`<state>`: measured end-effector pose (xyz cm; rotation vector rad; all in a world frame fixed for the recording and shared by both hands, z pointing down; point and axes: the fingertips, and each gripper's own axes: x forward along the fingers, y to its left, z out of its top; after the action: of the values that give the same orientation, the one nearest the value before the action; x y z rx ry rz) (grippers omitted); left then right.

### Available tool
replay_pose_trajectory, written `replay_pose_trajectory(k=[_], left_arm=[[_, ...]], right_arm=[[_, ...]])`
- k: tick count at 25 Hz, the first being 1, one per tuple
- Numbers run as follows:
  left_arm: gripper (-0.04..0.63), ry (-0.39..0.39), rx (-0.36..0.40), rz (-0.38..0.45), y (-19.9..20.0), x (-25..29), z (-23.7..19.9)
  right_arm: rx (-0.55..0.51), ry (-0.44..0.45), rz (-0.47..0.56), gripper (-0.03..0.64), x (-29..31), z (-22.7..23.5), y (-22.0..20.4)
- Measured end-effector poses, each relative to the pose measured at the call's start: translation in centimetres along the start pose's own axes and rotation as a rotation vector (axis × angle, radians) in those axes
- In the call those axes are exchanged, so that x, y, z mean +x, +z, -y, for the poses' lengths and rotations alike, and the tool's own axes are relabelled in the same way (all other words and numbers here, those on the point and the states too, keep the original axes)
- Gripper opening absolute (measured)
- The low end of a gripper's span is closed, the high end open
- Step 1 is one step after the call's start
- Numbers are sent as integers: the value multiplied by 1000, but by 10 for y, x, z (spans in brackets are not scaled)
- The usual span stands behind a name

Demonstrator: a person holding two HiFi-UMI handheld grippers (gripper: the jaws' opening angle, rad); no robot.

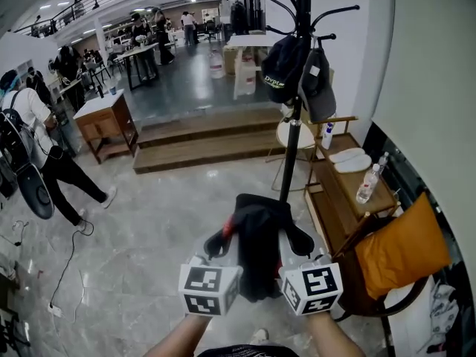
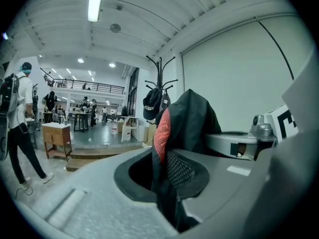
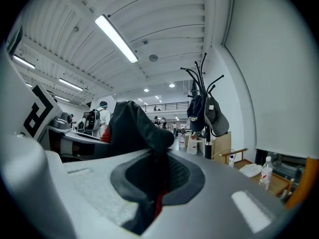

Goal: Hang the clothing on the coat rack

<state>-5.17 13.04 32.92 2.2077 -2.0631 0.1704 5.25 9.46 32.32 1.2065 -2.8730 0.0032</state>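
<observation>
A black garment with red lining (image 1: 258,236) is bunched between both grippers, low in the head view. My left gripper (image 1: 222,242) is shut on its left part, the red mesh edge (image 2: 162,133) showing between the jaws. My right gripper (image 1: 295,242) is shut on the right part of the garment (image 3: 137,128). The black coat rack (image 1: 300,88) stands ahead on the floor, a little right of the grippers, with two dark caps (image 1: 301,69) on its hooks. The rack (image 2: 159,78) (image 3: 202,91) shows in both gripper views, still some distance away.
A wooden bench (image 1: 353,184) with bottles stands right of the rack, an orange-cushioned chair (image 1: 398,251) nearer me. Steps (image 1: 208,143) and a small wooden cabinet (image 1: 108,121) lie ahead left. A person with a backpack (image 1: 33,140) walks at the left. A white wall (image 1: 439,88) runs along the right.
</observation>
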Motion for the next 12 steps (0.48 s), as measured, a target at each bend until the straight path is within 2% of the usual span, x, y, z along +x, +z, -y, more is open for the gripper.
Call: replay_pose_trajectory(k=[12], left_arm=[[34, -6, -6, -18, 3, 54, 22]], right_arm=[[10, -7, -13, 21, 16, 53, -5]])
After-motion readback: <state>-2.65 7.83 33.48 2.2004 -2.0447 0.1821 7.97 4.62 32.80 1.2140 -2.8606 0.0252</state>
